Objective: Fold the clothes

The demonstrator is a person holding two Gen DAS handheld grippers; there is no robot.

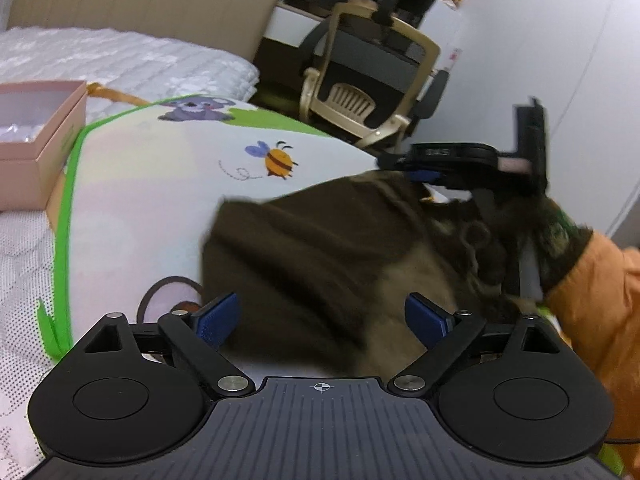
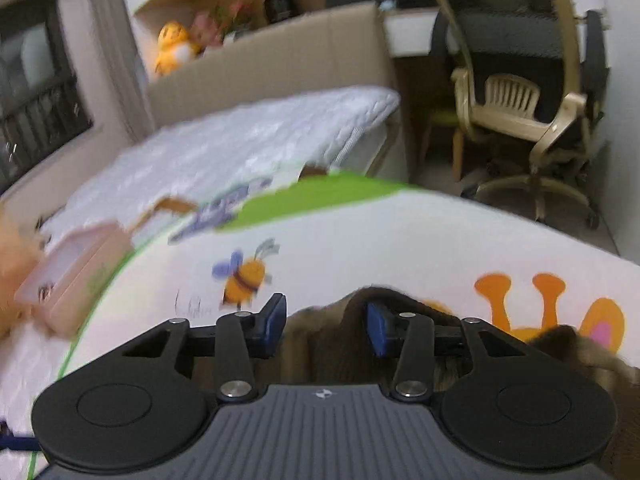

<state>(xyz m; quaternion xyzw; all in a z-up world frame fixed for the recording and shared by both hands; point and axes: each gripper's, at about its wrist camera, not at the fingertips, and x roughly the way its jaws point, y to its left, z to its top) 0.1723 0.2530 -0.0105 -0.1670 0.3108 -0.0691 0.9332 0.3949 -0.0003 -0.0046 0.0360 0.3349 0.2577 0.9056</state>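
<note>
the brown garment (image 1: 320,248) lies bunched on the bed's cartoon mat (image 1: 160,176), folding barely begun. left claw (image 1: 322,320) gapes wide; right claw (image 2: 326,328) stands half-open, cloth between, unpinched.

- We see the brown garment (image 1: 320,264) motion-blurred; its near edge is hidden behind the left gripper (image 1: 320,320) body.
- Pink box (image 1: 40,136) is cut off by the left edge of the left wrist view.
- Right wrist view: the pink box and the bee print (image 2: 244,276) on the mat are smeared.
- We can't tell whether the right gripper (image 2: 326,328) pads press the cloth.
</note>
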